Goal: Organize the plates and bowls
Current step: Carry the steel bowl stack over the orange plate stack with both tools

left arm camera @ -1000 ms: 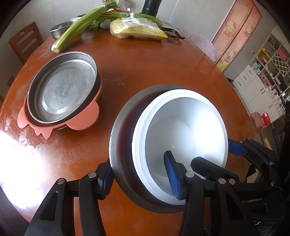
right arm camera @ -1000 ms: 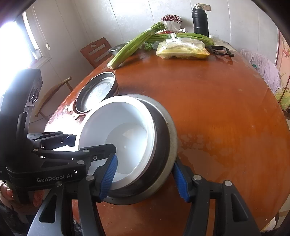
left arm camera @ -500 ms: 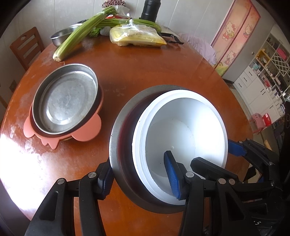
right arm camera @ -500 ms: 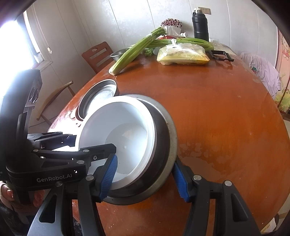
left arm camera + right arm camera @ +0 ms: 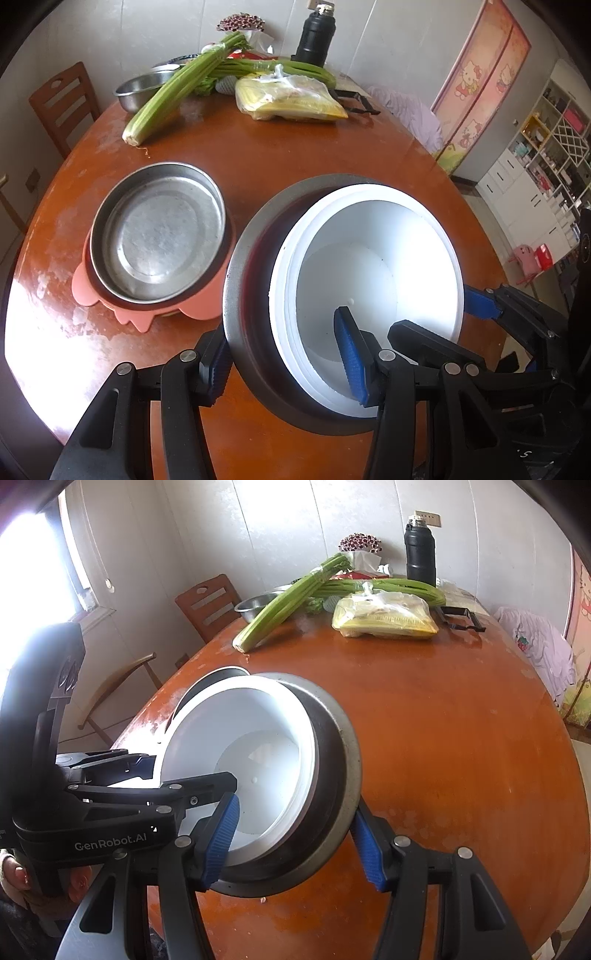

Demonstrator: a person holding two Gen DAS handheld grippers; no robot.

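Item: nested stack, white bowls (image 5: 373, 266) inside a steel bowl (image 5: 251, 258); held tilted above the round wooden table (image 5: 332, 155), mouth toward the cameras; no contact w/ tabletop visible.

Grip, left gripper (image 5: 284, 365): jaws clamped across the near rim, one blue pad outside on the steel wall, the other inside the innermost white bowl.

Grip, right gripper (image 5: 295, 845): same arrangement on the opposite rim, inner pad in the white bowl, outer pad on the steel flange; both closed on the stack, not wide apart.

Handling (est.): rigid; steel smooth, prob. slippery under pads; white bowls look like ceramic or melamine, so possibly chip-prone and fairly heavy as a set; loose nesting means inner bowls may slide out if tilted further. Best hold: rim, two opposite sides, as now; keep level.

Likely dest.: steel plate (image 5: 159, 232) on pink silicone mat (image 5: 129, 314), just left of the stack.

Other: celery (image 5: 177, 92), bagged noodles (image 5: 291, 99), black flask (image 5: 314, 37), far side.
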